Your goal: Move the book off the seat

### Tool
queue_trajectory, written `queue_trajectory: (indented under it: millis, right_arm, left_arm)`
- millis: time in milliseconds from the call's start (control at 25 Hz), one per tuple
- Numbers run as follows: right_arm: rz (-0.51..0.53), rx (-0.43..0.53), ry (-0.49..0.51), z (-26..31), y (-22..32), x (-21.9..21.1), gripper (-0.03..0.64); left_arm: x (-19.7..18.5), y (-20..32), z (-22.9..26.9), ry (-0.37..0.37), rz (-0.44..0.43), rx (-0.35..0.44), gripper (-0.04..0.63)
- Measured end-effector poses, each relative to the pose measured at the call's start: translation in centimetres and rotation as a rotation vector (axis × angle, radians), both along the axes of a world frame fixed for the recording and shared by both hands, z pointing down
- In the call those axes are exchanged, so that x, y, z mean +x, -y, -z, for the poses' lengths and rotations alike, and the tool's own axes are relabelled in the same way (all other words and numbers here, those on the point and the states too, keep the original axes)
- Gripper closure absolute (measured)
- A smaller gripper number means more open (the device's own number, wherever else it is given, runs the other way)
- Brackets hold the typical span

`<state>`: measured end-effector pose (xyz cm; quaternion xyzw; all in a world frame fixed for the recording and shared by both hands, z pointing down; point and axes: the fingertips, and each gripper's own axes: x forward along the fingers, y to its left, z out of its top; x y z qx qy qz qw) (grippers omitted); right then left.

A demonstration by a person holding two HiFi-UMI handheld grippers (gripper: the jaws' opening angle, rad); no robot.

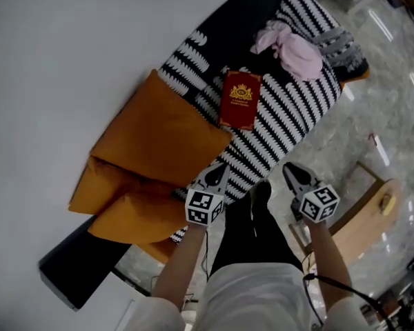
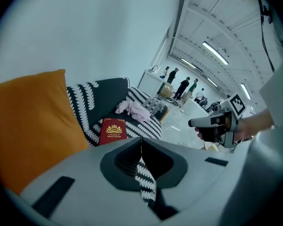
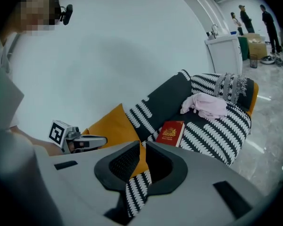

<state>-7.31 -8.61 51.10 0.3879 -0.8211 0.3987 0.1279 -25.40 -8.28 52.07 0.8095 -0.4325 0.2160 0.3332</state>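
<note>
My left hand-held gripper has its jaws pressed together on nothing. My right hand-held gripper is closed and empty too. Both hang near the front edge of the striped sofa seat, well apart from the red book. The book lies flat on that seat with its cover up and fully in sight. A big orange cushion sits just beside its near corner on my left. A crumpled pink cloth lies farther along the seat, near the book but apart from it. A wooden board stands on the floor at my right.
</note>
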Motion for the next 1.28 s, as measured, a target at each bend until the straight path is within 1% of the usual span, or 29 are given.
queue_trajectory:
  millis: [160,480,720,840,920,1000,1120,1200,1280]
  right_arm:
    - [0.010,-0.021,0.002,-4.0,1.7,-1.3,0.568]
    - [0.004,-0.048,0.023,-10.9,5.4,-3.8,0.564]
    - [-0.019,-0.082,0.032,-15.5,7.5,-4.9,0.535]
    - [-0.017,-0.094,0.018,-18.9,8.6,-5.5,0.512]
    - [-0.016,-0.114,0.002,-20.5,9.0,-5.8,0.494]
    - [-0.016,-0.148,-0.014,-21.2,8.8,-6.1,0.488]
    - [-0.015,-0.170,-0.030,-22.3,10.0,-7.0,0.481]
    - [-0.022,-0.171,-0.036,-23.2,10.9,-7.5,0.477]
    - [-0.032,-0.169,-0.040,-24.2,11.4,-7.6,0.472]
  left_arm:
    - [-0.2,1.9,-4.0,0.001,0.005,-0.019,0.587]
    - [-0.2,6.1,-11.7,0.044,-0.009,-0.073,0.507]
    - [-0.8,9.5,-16.6,0.059,0.036,-0.129,0.456]
    - [-1.2,11.3,-19.5,0.059,0.065,-0.150,0.433]
    - [-1.3,12.0,-21.3,0.058,0.078,-0.183,0.415]
    - [-1.2,11.9,-22.3,0.063,0.081,-0.229,0.411]
    - [-1.2,13.4,-23.2,0.081,0.086,-0.253,0.410]
    - [-1.3,14.4,-24.1,0.102,0.111,-0.266,0.382]
    - [-1.3,15.2,-25.3,0.125,0.152,-0.288,0.322]
